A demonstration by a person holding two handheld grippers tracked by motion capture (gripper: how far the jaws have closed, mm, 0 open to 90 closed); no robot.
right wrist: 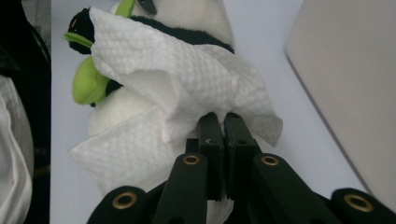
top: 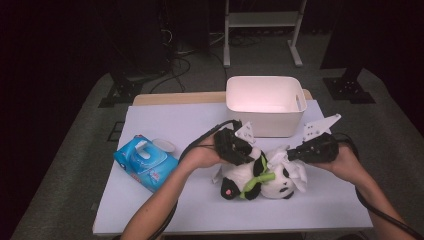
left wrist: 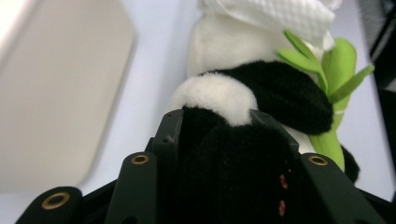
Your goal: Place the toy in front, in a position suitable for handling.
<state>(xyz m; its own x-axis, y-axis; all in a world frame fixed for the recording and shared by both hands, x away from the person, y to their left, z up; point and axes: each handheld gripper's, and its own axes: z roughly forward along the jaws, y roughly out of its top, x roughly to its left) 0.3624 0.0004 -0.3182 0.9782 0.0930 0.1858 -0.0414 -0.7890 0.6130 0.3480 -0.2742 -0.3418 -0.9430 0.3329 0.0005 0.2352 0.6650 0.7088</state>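
panda held and wiped at the table's middle

while i watched from my station, the nearest things were the person's two forearms coming in from the bottom edge of the high view, each hand carrying tongs over the white table (top: pixel 165 210). the left gripper (top: pixel 239 150) sat on the panda plush (top: pixel 252 179), and in the left gripper view its jaws stood on either side of a black furry limb of the toy, pressed against the fur, so i took it as gripping the panda. the right gripper (top: pixel 295 155) had its jaws squeezed together on a white paper tissue (right wrist: pixel 187 88), the two pads almost touching with the sheet pinched between them. that tissue draped over the toy's body, lying on its black and white fur just beside the green leaves (left wrist: pixel 334 70) the panda carried.

the panda itself lay on its side in the middle of the table, between the two hands, its head toward the near edge. to the left of it, well apart, lay a blue pack of wipes (top: pixel 145 162) with its lid flipped open. farther back, just behind the grippers, stood a white bin (top: pixel 265 102) at the table's far edge. beyond that, on the dark floor, i could see a white stand (top: pixel 262 30) and some cables.
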